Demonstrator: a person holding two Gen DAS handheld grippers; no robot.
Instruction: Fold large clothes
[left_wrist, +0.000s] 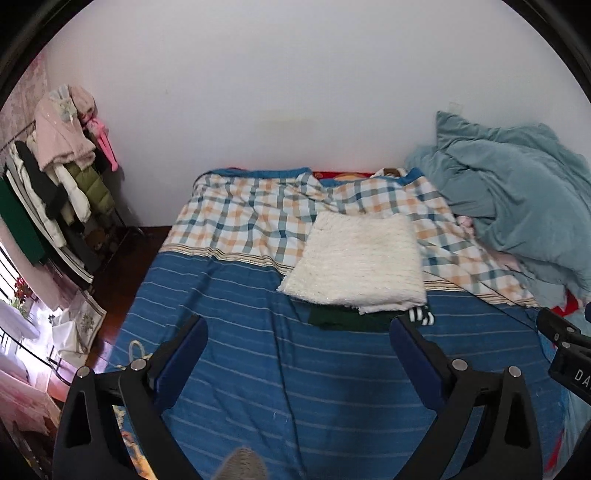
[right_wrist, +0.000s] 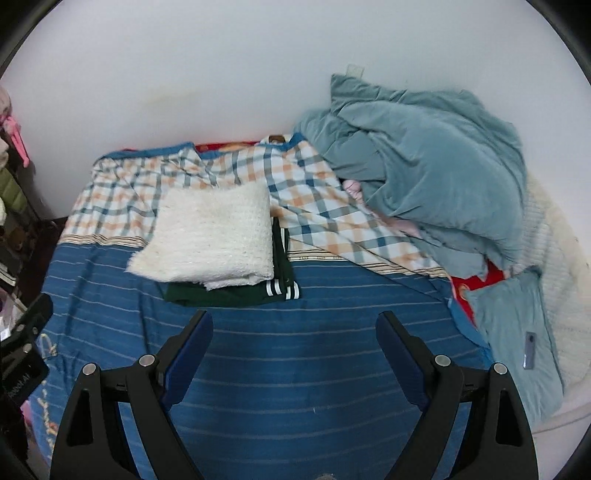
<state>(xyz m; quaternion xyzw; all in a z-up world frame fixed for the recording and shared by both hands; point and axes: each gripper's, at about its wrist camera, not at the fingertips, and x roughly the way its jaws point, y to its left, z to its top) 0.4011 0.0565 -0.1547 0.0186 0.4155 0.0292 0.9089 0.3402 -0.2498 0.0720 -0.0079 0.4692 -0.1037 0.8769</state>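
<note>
Holding: you have nothing in either tool; the left tongs (left_wrist: 297, 332) and right tongs (right_wrist: 294, 328) both stand released, jaws spread wide over bare bedsheet (right_wrist: 295, 369).
Stack: the folded white knit (right_wrist: 210, 236) lies ahead of both tongs, resting on the folded green top (right_wrist: 236, 293), whose striped cuff shows at its right edge.
Stage: judged from the neat stack, two folds look done; the next garment is not in view on the sheet.
Snag risk: reach past the stack low and a jaw may catch the knit's fuzzy edge and drag the fold open.
Slide risk: the knit sits off-centre on the green top, so a nudge from the left may push it off.
Quilt: the grey-blue quilt (right_wrist: 424, 166) is heaped ahead and right of the right tongs; pulling cloth there may tumble it onto the stack.
Phone: a phone (right_wrist: 529, 350) lies on the pillow (right_wrist: 509, 332) right of the right tongs; a sweep may knock it.
</note>
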